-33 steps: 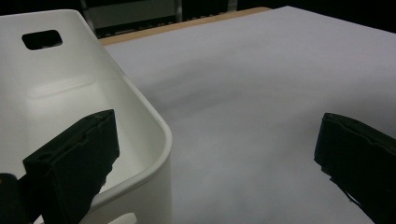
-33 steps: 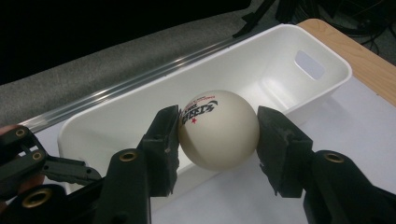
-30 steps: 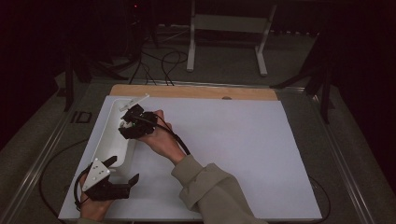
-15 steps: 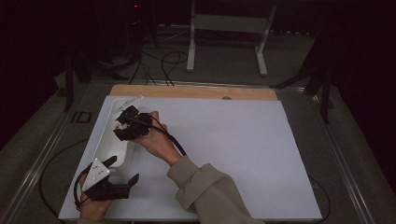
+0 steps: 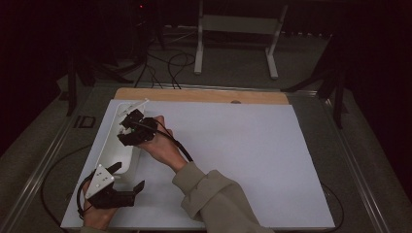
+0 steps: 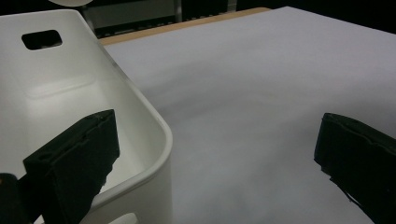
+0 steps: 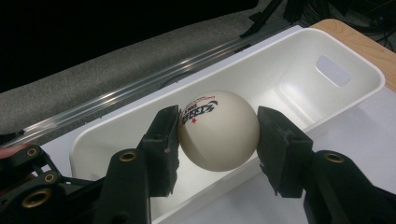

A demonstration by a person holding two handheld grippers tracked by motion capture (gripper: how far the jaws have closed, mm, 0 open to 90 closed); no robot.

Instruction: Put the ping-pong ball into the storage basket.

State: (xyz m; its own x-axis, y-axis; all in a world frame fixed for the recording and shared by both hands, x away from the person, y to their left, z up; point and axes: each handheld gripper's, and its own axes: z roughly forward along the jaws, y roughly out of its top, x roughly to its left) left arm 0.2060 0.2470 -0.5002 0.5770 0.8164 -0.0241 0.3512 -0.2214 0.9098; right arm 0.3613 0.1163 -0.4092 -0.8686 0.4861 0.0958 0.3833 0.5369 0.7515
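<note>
The right gripper (image 7: 218,135) held a white ball (image 7: 218,130) clamped above the white tray (image 7: 299,70); the left gripper (image 6: 215,154) stood wide, straddling the tray's near corner on the tabletop (image 5: 252,145).

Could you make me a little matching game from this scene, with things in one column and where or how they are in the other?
Things:
1. ball
2. white bin
3. left gripper
4. right gripper

States:
A. jaws wide apart, nothing between them
B. lies along the left edge of the white sheet
C. pinched between two black jaws
D. held over the bin, closed on something

Pairs: 1-C, 2-B, 3-A, 4-D
</note>
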